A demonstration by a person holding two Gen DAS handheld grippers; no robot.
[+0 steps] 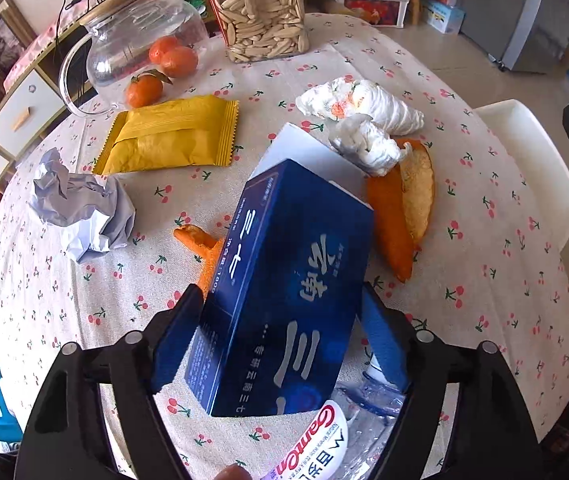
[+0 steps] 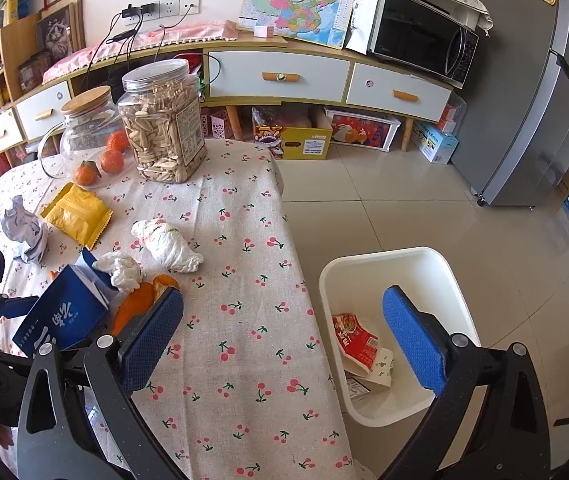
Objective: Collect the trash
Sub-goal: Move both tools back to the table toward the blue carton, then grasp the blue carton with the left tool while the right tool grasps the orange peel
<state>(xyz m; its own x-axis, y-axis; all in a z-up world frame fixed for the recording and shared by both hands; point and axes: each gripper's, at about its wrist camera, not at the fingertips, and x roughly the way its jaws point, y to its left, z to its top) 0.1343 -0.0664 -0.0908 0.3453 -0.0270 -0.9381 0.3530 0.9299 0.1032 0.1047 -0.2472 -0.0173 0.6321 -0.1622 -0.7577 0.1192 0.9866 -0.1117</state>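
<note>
A dark blue carton (image 1: 284, 288) with its white flap open lies tilted between the blue pads of my left gripper (image 1: 280, 292), which press on its two long sides. The carton (image 2: 64, 312) also shows at the left in the right wrist view. Around it on the cherry-print tablecloth (image 1: 484, 240) lie orange peel (image 1: 400, 208), two tissue wads (image 1: 360, 104), crumpled paper (image 1: 80, 208) and a yellow wrapper (image 1: 172, 136). My right gripper (image 2: 284, 298) is open and holds nothing, over the table edge beside a white bin (image 2: 436, 276) that holds a red packet (image 2: 354, 340).
A clear plastic bottle (image 1: 364, 412) lies under the left gripper. At the far end of the table stand a seed jar (image 2: 160, 128), a glass teapot (image 2: 84, 136) and tangerines (image 2: 112, 160). Tiled floor (image 2: 404, 200), a sideboard and a fridge lie beyond.
</note>
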